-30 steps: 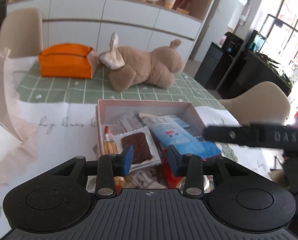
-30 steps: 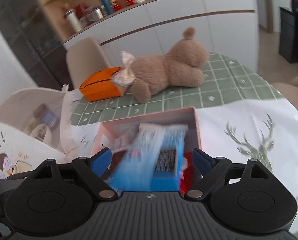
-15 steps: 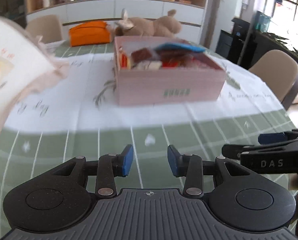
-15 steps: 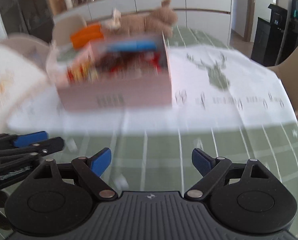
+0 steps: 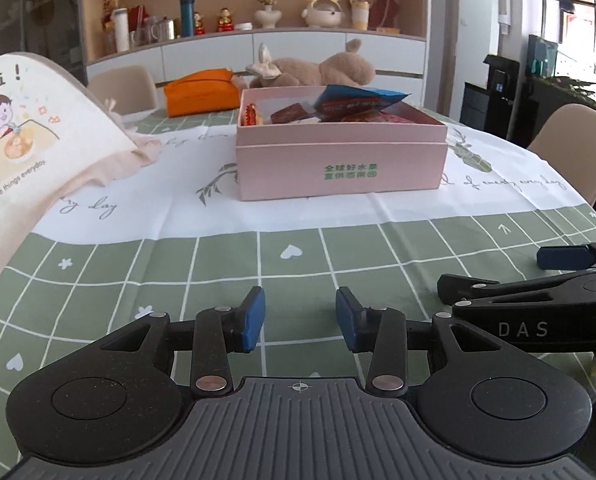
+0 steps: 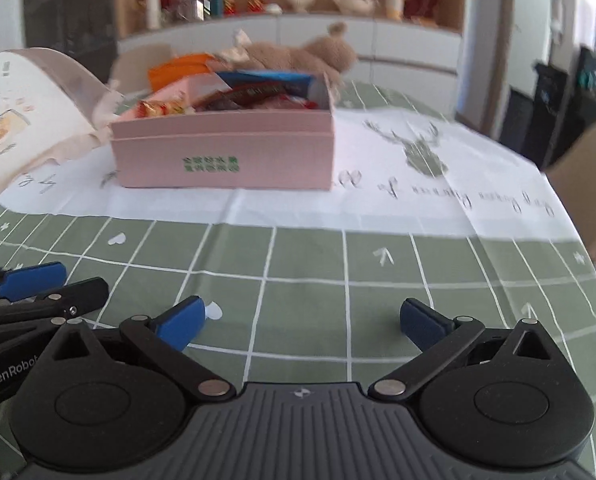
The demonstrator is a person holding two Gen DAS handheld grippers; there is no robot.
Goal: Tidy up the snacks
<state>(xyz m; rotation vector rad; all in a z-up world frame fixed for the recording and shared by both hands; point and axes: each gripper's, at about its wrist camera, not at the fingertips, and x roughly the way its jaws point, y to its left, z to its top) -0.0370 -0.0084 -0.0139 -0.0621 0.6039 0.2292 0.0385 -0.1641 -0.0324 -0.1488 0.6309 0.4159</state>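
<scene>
Sitting upper centre on the counter (image 5: 298,264), the pink snack box (image 5: 340,164) lies well beyond both empty tools: left tool (image 5: 300,320) and right tool (image 6: 302,322) opening.

One pink box (image 5: 340,164), one plush bear (image 5: 322,70), two chairs (image 5: 574,140).

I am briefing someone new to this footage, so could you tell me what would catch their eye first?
The pink box heaped with snack packets sits mid-table on the white cloth. Behind it lie a brown plush toy and an orange pouch. In front, over the green checked tablecloth, the left claw and right claw both hold nothing, their jaws opening.
</scene>
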